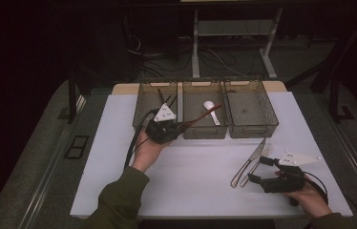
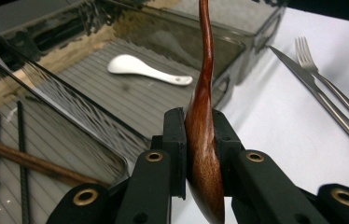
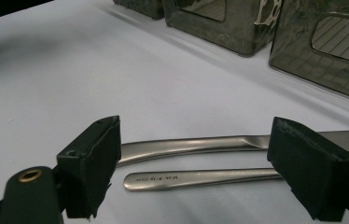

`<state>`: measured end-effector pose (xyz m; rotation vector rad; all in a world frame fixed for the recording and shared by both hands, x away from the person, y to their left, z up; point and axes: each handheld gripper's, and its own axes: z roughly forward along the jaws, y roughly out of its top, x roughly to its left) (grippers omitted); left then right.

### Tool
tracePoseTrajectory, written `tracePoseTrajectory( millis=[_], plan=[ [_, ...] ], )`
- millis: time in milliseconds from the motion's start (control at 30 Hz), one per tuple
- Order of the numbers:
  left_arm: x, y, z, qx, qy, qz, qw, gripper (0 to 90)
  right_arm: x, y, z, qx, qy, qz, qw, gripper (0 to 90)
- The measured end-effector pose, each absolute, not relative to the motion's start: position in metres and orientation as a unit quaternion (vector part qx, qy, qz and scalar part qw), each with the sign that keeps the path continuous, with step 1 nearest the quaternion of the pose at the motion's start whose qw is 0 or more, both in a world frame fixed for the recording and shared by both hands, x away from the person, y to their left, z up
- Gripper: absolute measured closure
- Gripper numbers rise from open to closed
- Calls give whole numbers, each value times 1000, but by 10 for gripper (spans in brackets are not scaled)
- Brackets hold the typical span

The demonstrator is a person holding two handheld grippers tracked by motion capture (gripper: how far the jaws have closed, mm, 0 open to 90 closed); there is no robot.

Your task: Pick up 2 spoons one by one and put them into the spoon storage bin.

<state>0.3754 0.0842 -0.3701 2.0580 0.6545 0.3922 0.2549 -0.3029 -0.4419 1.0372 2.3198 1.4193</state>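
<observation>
You are holding a wooden spoon [image 2: 204,140] clamped in your left gripper [image 1: 167,128], over the near edge of the trays.

Its jaws are pressing on the spoon's broad end, and the slim handle is reaching out above the middle tray [image 1: 204,131], where a white ceramic spoon [image 2: 147,70] is lying. Chopsticks [image 2: 21,158] are resting in the left tray [image 1: 143,102], and the right tray [image 1: 272,112] is sitting beside the middle one. Your right gripper [image 1: 258,169] is resting low on the white table [image 1: 191,181] with its jaws spread wide and gripping nothing, just beside the handles of a knife [image 3: 186,145] and fork [image 3: 200,178] lying side by side.
</observation>
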Motion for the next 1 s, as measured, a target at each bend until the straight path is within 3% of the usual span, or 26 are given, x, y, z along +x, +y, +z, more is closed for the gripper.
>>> tracePoseTrajectory(
  millis=[500,1000],
  plan=[
    [414,61,-367,835,301,160,433,786,255,-304,-442,356,789,487,115,171],
    [452,38,-381,843,357,154,371,784,254,-305,-441,353,789,489,116,171]
  ],
)
